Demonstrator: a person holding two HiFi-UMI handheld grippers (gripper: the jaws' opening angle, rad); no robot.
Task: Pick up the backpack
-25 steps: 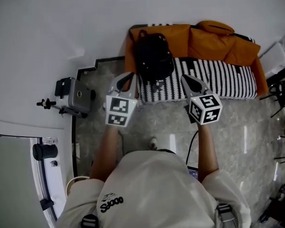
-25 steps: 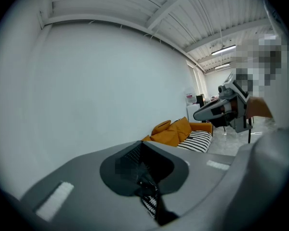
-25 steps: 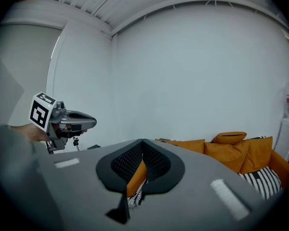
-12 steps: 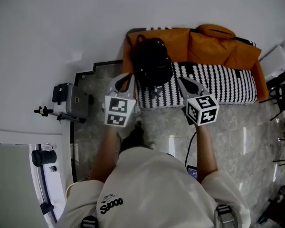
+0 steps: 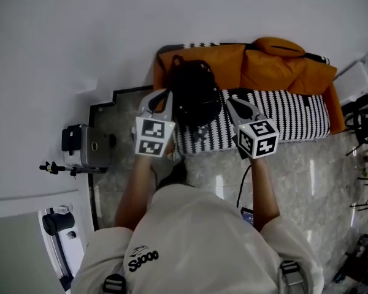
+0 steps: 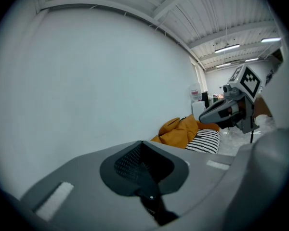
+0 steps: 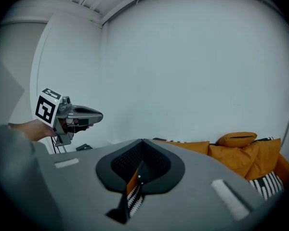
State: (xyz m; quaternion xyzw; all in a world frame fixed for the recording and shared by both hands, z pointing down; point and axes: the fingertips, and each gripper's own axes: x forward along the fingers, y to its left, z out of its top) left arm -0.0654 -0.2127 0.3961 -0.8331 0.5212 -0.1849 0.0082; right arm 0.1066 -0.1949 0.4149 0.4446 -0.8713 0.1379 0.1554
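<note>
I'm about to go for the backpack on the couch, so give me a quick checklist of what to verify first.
1. Backpack in clear view, nothing on top: ok. It sits on the striped couch against the orange cushions.
2. Backpack lies between the two grippers in the head view: ok.
3. Left gripper jaws apart for a grasp: not ok, they are together.
4. Right gripper jaws apart: not ok, only a thin slit shows.
5. Both grippers empty: ok.
6. Backpack's top handle within easy reach: cannot tell, too small to make out.
</note>
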